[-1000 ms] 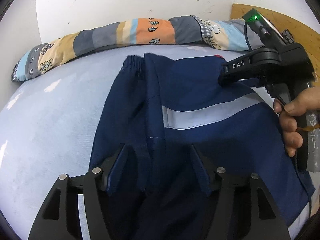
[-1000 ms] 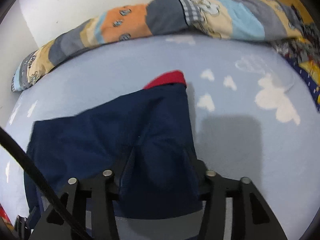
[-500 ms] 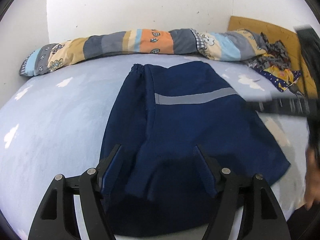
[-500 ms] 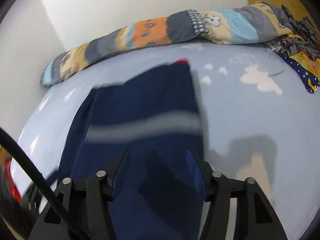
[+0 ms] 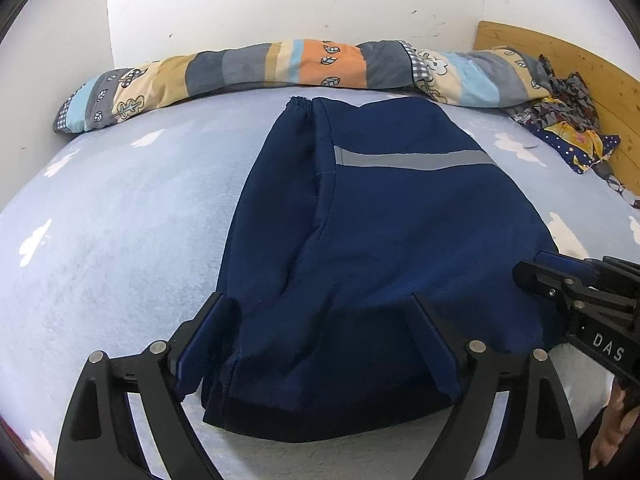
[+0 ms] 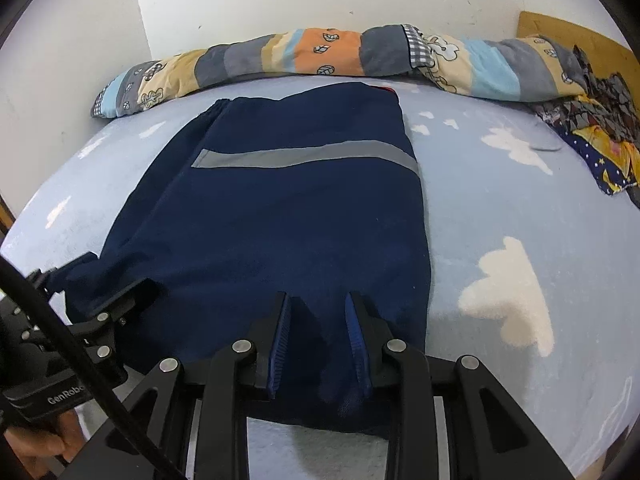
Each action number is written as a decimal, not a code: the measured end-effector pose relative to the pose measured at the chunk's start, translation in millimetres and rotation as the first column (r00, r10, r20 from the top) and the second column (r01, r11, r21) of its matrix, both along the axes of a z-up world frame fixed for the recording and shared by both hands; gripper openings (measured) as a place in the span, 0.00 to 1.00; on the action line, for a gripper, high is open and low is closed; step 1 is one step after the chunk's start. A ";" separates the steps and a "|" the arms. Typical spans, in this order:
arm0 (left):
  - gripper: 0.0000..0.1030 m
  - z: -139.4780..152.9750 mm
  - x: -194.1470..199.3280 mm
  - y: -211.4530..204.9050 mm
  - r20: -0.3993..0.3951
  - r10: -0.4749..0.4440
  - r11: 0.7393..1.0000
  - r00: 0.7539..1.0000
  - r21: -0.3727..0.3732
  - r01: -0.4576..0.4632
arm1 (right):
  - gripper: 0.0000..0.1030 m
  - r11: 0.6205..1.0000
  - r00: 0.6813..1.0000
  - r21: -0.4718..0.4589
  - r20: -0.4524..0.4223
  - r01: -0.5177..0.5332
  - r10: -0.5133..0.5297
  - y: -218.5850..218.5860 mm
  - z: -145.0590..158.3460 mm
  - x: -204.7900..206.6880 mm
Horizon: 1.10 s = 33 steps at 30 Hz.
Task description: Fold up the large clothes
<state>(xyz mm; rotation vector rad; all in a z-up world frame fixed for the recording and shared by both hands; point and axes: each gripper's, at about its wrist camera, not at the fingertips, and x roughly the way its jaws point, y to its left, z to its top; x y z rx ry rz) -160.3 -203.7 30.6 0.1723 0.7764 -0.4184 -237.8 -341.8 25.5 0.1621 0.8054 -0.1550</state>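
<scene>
Left tongs: matte black frame, two angled arms, round silver screws at the joints, blue pads inside the fingers.
Right tongs: same black build, silver screws, ribbed blue pads.
Markings: white "DAS" on the right tongs' body; "GenRobo" lettering on the left tongs' body.
Cable: thick, black, crossing the right wrist view's lower left.

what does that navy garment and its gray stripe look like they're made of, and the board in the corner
Navy garment: apparently a matte woven fabric, lying soft and limp, gathered at one hem. Gray stripe: a smooth sewn-on band, possibly reflective tape. Corner board: wood, judging by its knots and grain, light finish.
</scene>
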 end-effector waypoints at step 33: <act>0.92 11.6 -7.8 12.6 0.069 0.059 0.998 0.996 0.030 -0.061 | 0.54 0.998 0.991 0.033 0.127 -0.050 0.046 20.9 13.1 -26.9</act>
